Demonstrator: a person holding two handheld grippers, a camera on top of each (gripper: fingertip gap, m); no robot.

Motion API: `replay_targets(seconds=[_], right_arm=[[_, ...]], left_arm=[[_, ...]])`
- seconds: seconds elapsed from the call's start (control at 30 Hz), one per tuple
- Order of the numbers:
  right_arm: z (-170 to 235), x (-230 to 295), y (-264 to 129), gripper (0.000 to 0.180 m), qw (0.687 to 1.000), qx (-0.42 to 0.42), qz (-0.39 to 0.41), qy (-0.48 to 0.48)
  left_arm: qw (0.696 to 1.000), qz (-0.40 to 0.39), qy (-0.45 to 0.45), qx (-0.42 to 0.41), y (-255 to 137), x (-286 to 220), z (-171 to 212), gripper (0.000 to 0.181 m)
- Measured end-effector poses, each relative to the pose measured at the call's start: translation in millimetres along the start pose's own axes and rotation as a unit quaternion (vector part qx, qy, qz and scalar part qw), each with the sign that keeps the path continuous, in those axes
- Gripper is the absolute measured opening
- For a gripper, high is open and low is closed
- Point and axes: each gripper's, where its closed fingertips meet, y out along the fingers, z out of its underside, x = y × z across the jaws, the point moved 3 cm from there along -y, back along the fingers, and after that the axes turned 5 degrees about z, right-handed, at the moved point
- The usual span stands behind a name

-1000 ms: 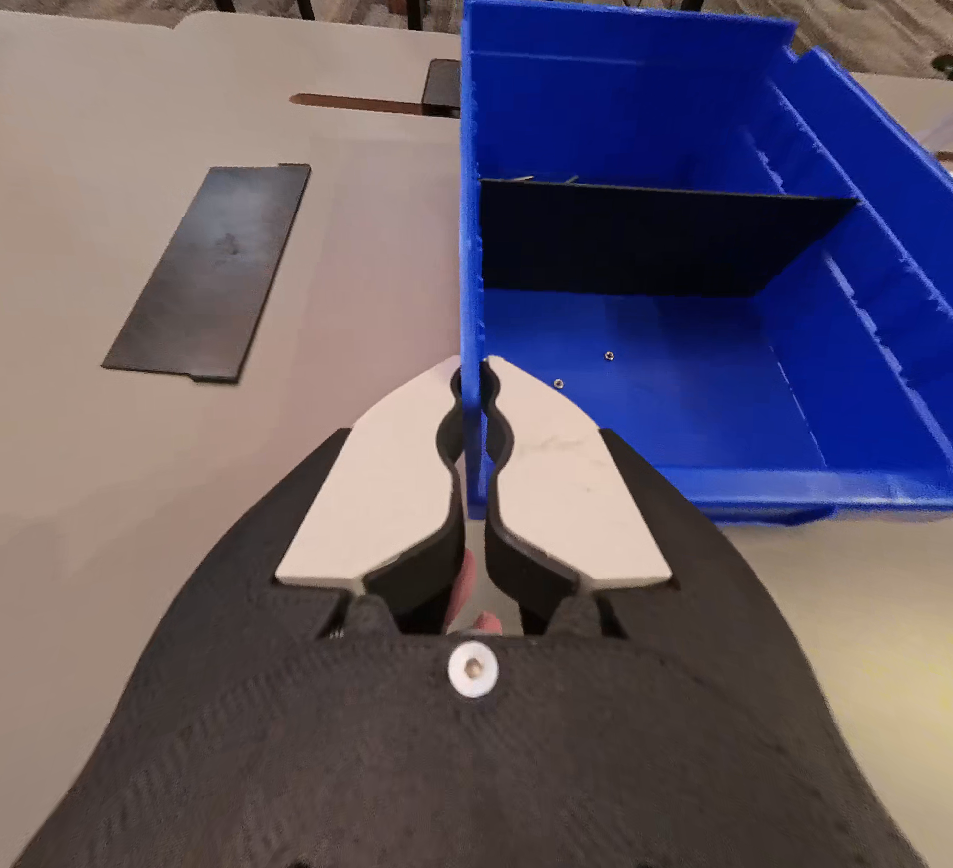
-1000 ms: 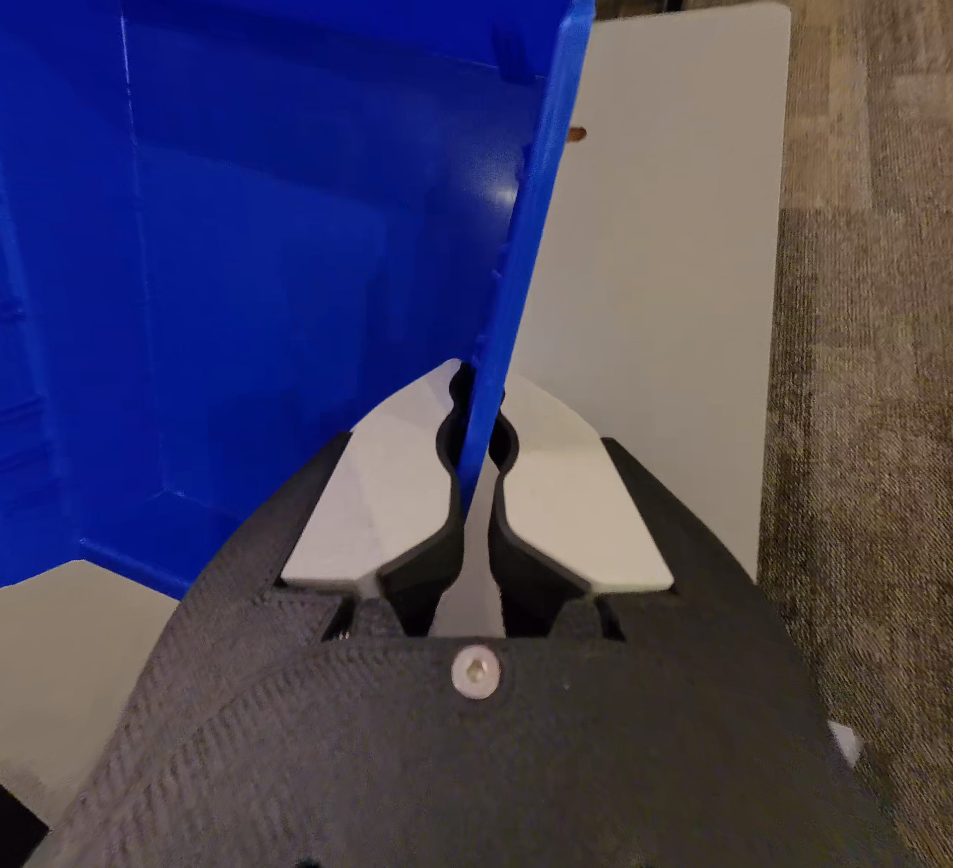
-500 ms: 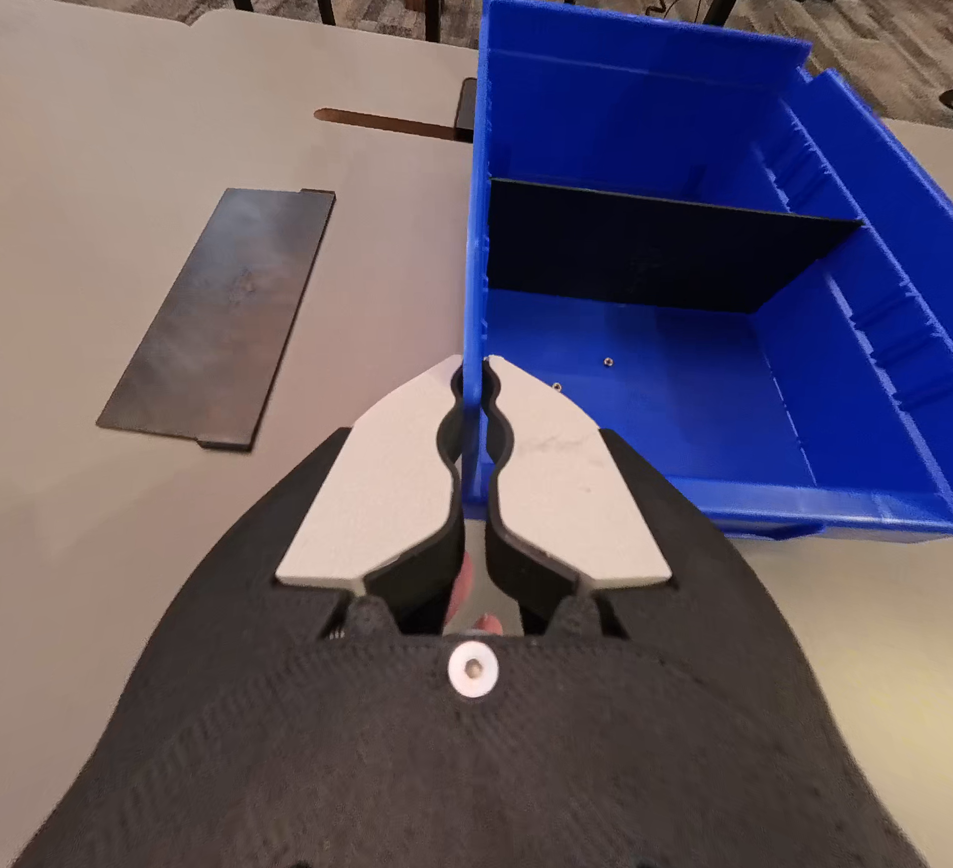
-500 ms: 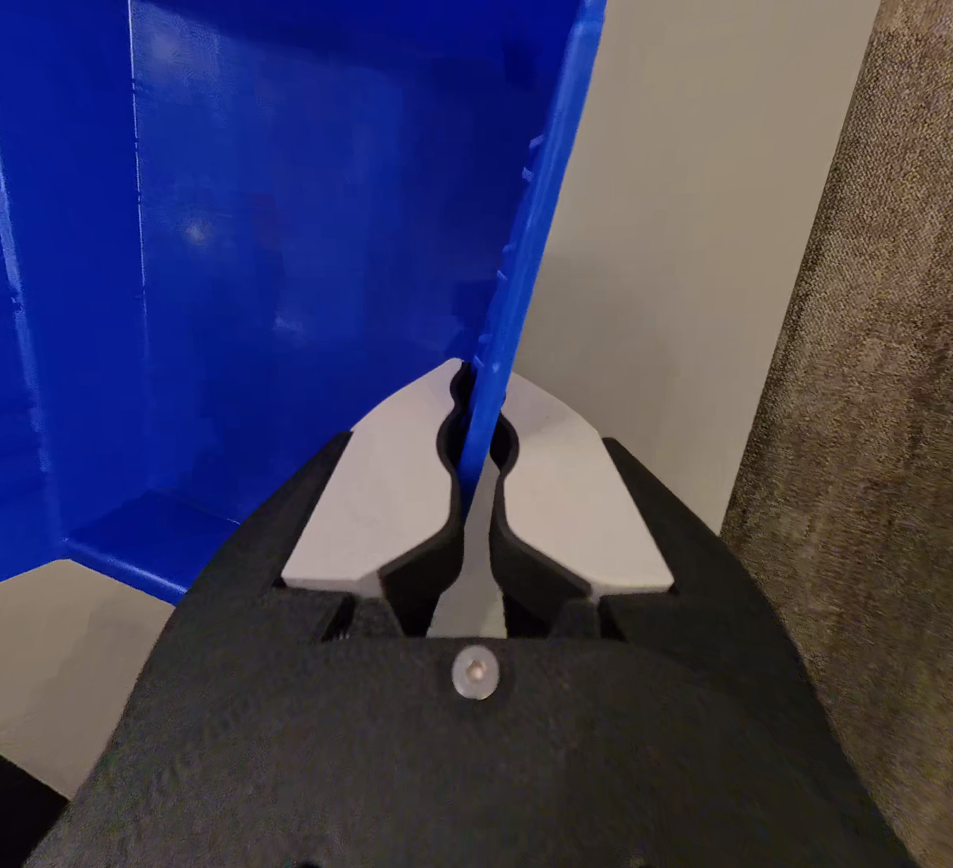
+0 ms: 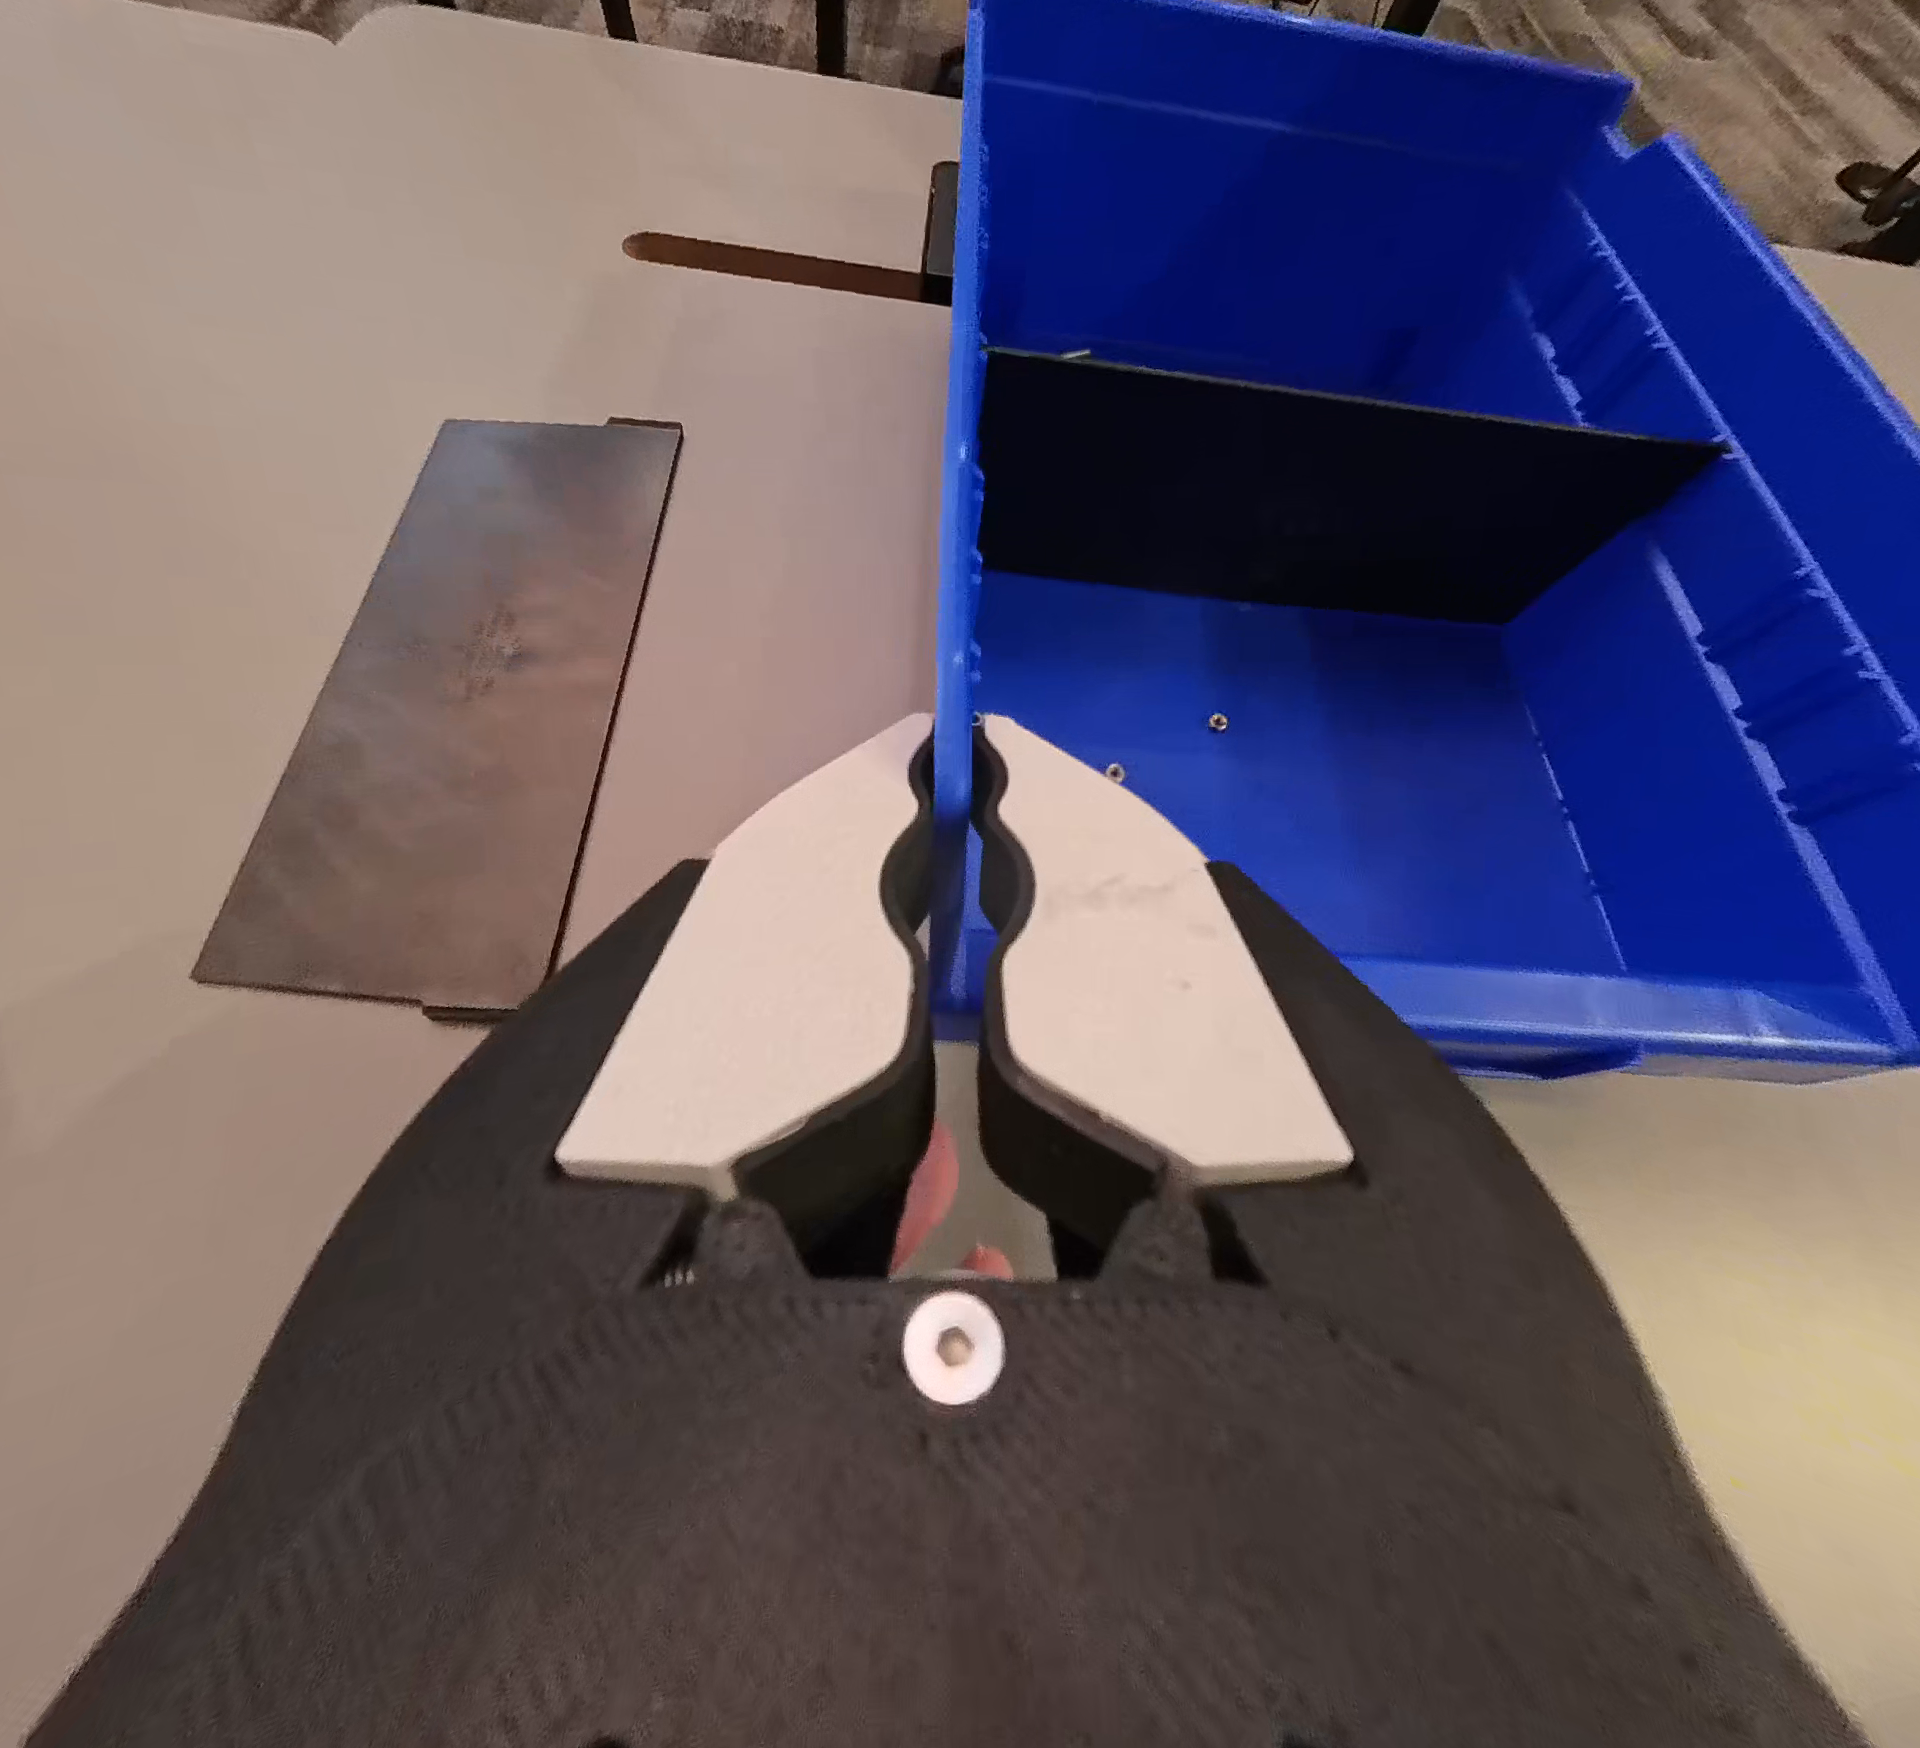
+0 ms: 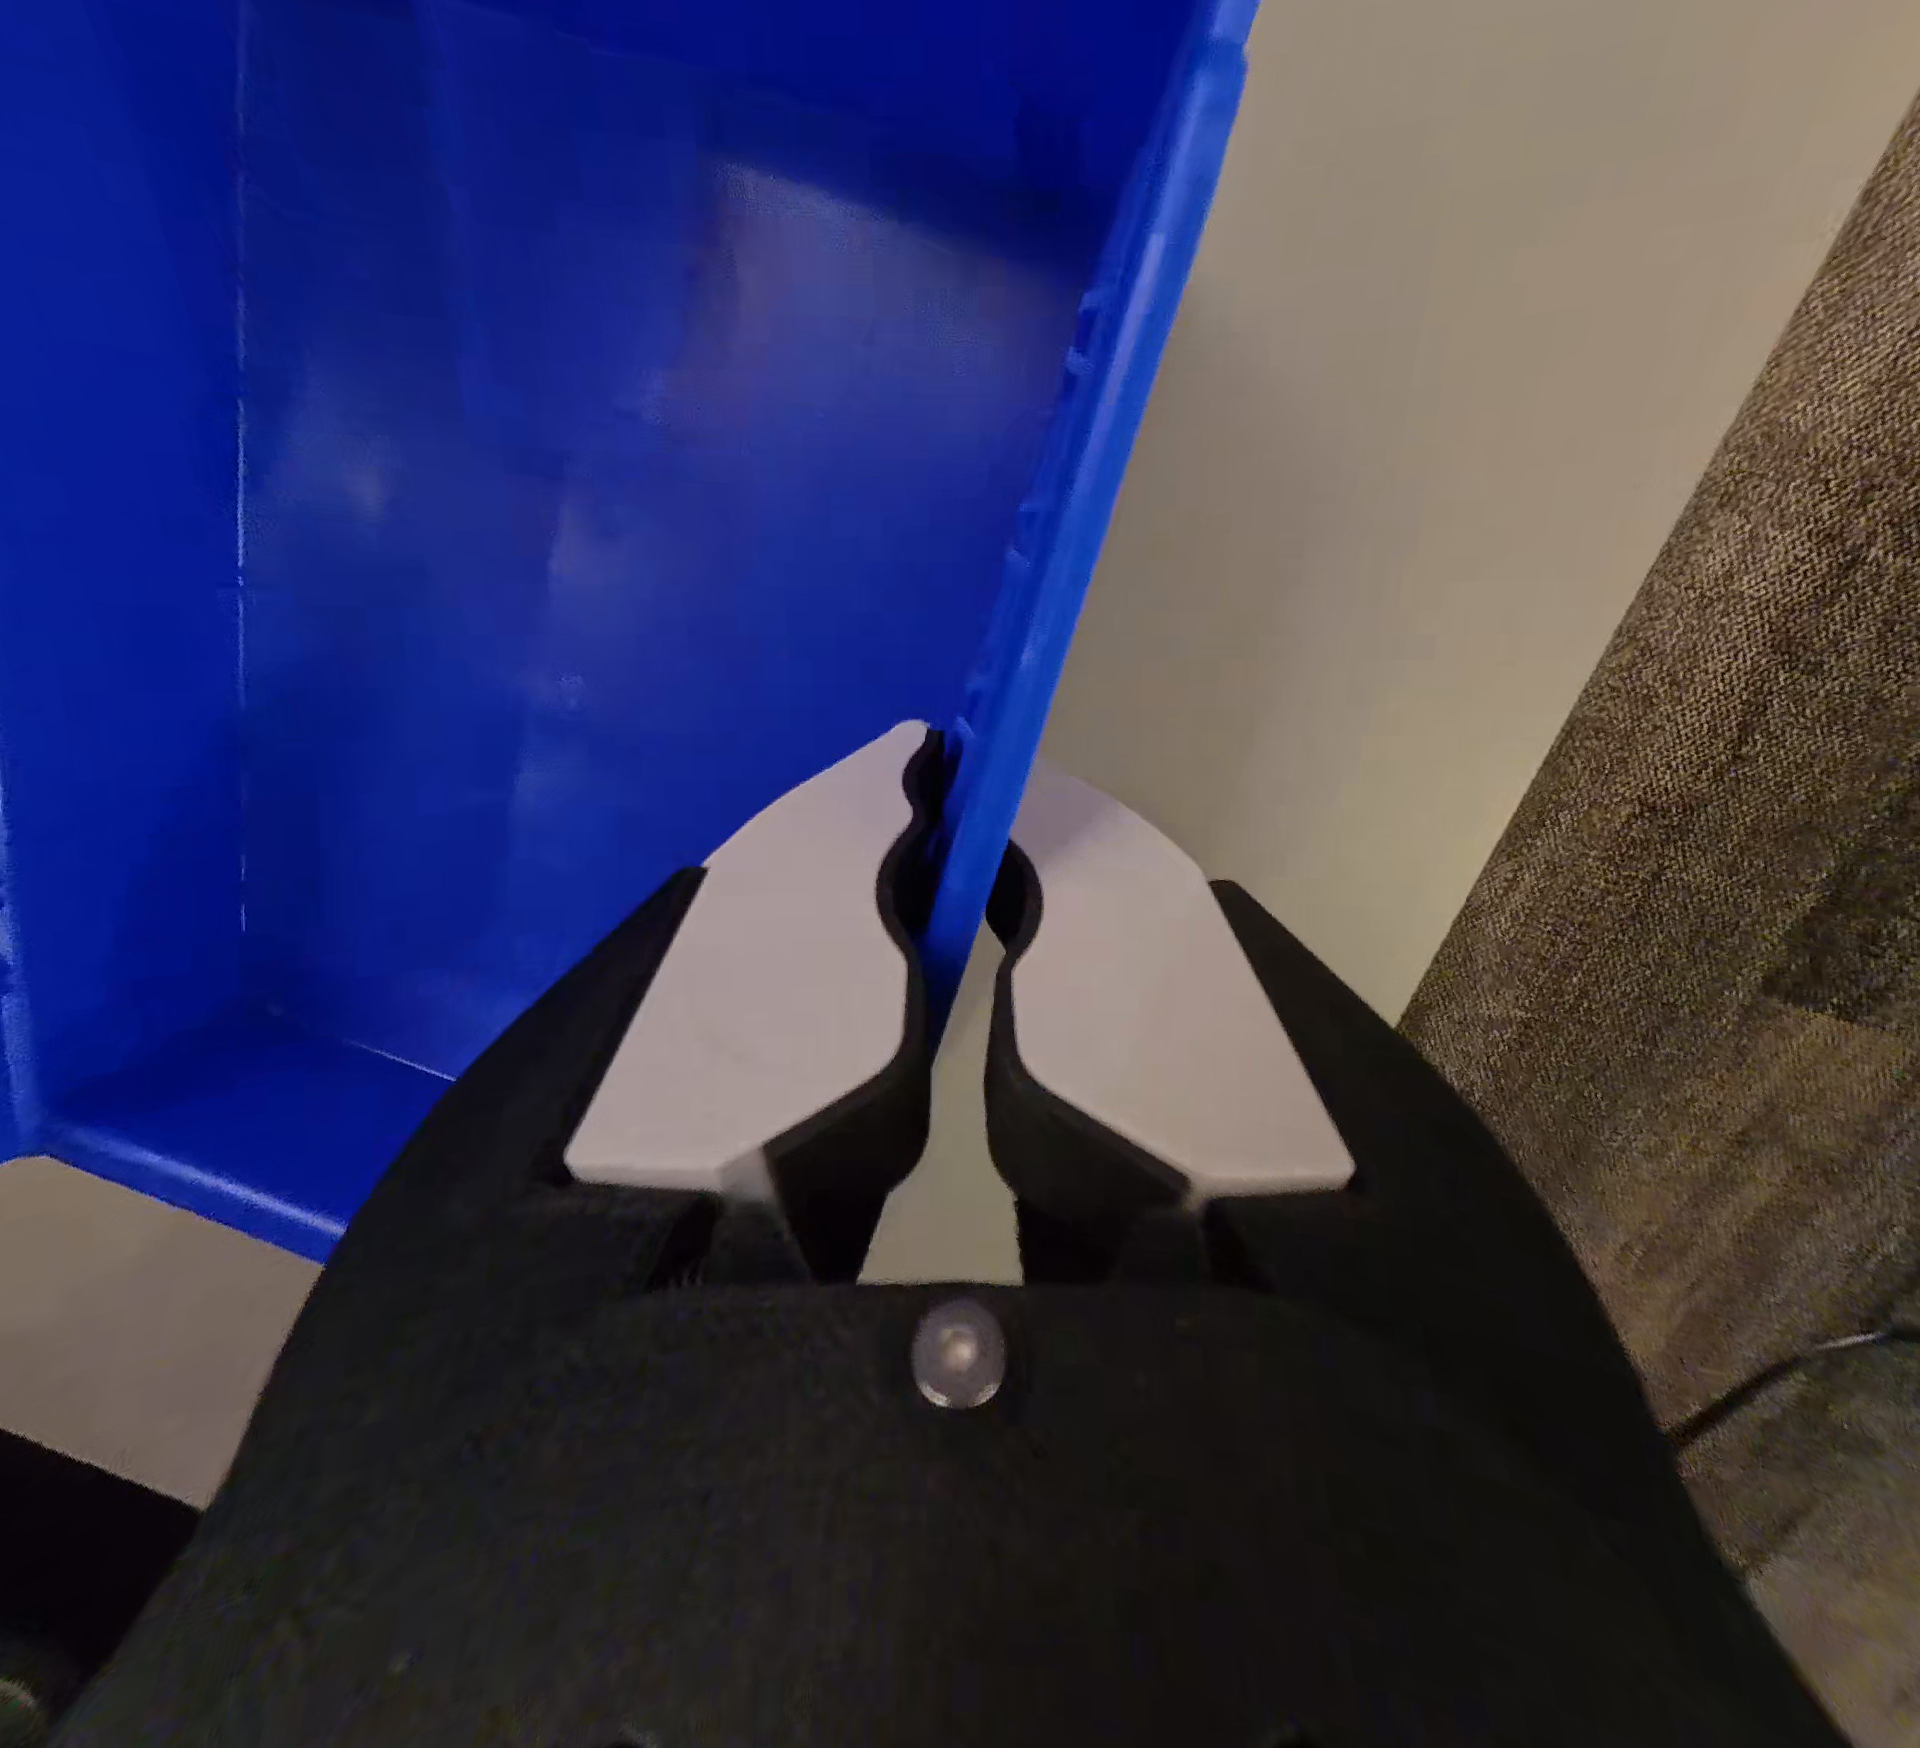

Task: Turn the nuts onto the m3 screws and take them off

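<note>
A blue plastic bin [image 5: 1766, 472] stands on the beige table, split by a black divider [image 5: 1299, 493]. Small nuts [image 5: 1218, 719] lie on the floor of its near compartment, another nut [image 5: 1114, 770] close by. My left gripper [image 5: 954, 732] is shut on the bin's left wall [image 5: 961, 555] near the front corner. My right gripper [image 6: 961, 742] is shut on the bin's right wall [image 6: 1143, 348]. The bin [image 6: 520, 451] fills the left of the right wrist view. The far compartment's floor is mostly hidden by the divider.
A dark flat metal plate [image 5: 457, 701] lies on the table left of the bin. A slot [image 5: 769, 259] is cut in the table behind it. The table edge and grey carpet [image 6: 1714, 763] lie right of the bin. Chair and table legs stand beyond the far edge. Some 80 cm of space lies between my two pairs of fingers.
Both grippers stay clamped on the bin walls. The bin has shifted with them: the views have tilted, and the table's right edge and carpet come closer in the right wrist view.
</note>
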Motion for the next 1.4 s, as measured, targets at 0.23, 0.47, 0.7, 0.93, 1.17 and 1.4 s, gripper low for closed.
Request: replay_targets(seconds=[0.23, 0.47, 0.7, 0.93, 1.17, 1.4], right_arm=[[-10, 0, 2, 0.01, 1.0, -0.013, -0.015, -0.01], [-23, -16, -35, 0.033, 0.99, -0.137, 0.04, 0.018], [-18, -2, -135, 0.028, 0.935, -0.289, 0.203, -0.039], [8, 101, -203, 0.0, 0.87, -0.405, 0.23, -0.16], [33, 223, -198, 0.0, 0.855, -0.448, 0.136, -0.223], [53, 319, -180, 0.001, 0.852, -0.465, 0.037, -0.238]], left_arm=[[1.0, 0.015, -0.021, -0.009, -1, -1, 0, 0.002], [0.998, 0.013, -0.017, -0.058, -25, 1, -19, 0.026], [0.995, -0.022, 0.041, -0.086, -68, -9, -37, 0.032], [0.986, -0.064, 0.133, -0.078, -104, -27, -29, 0.0], [0.985, -0.043, 0.15, -0.072, -115, -57, -17, 0.0], [0.986, 0.009, 0.149, -0.079, -113, -103, -3, 0.009]])
